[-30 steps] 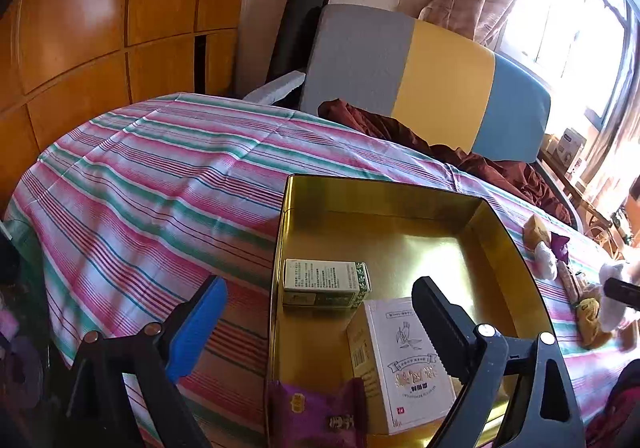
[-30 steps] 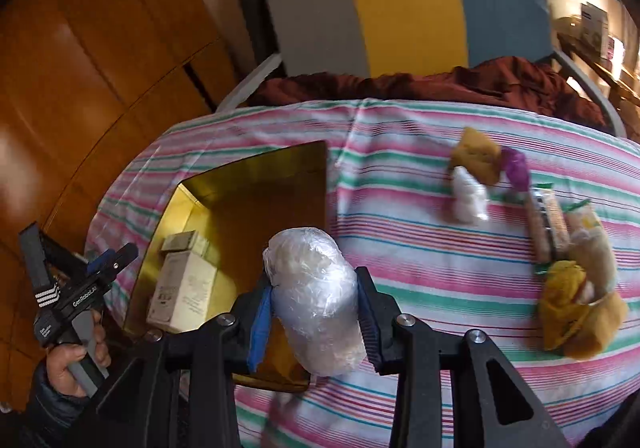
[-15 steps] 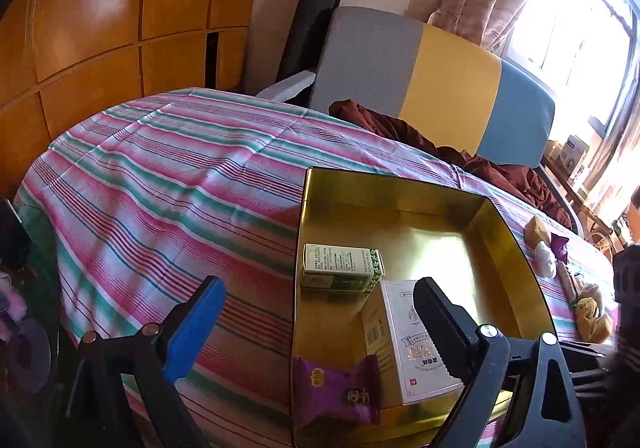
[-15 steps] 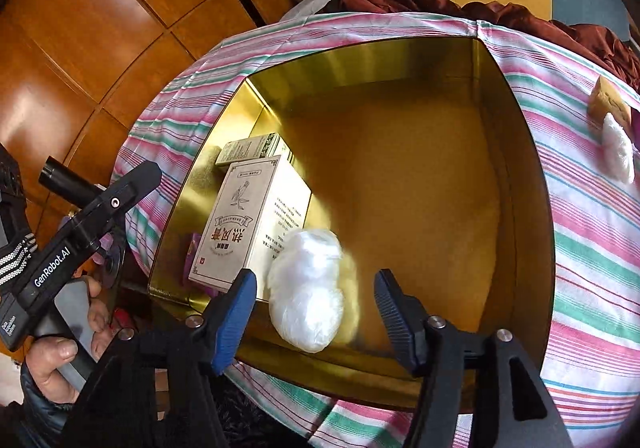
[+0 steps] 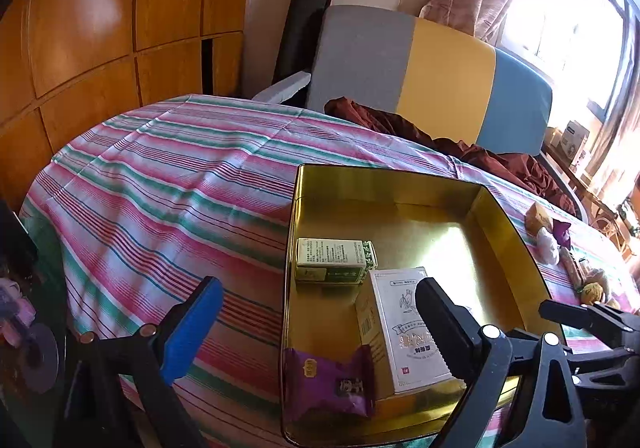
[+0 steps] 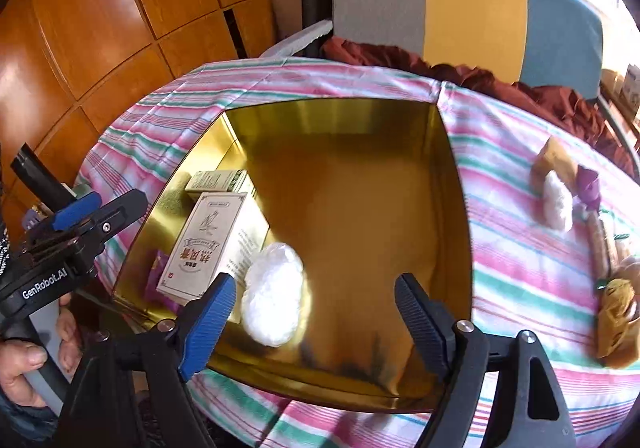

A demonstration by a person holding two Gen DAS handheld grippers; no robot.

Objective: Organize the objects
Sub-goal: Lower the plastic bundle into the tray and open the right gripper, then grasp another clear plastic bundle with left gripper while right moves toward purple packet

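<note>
Striped tablecloth [image 6: 520, 268] bears gold tin [image 6: 456, 184], sofa [image 6: 472, 0] behind.

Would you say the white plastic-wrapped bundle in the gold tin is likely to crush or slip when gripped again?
The white bundle looks soft and puffy, so it would probably squash rather than break. Its crinkled, glossy wrap may slip somewhat. The rounded shape could roll on the tin floor.

Wood panels [image 5: 100, 20], tricolor sofa [image 5: 440, 76], bright window [image 5: 568, 8]

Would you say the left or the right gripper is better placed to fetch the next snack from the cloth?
Right, probably. The right gripper is open and empty over the tin, beside the snacks; the left gripper sits at the tin's far side.
</note>
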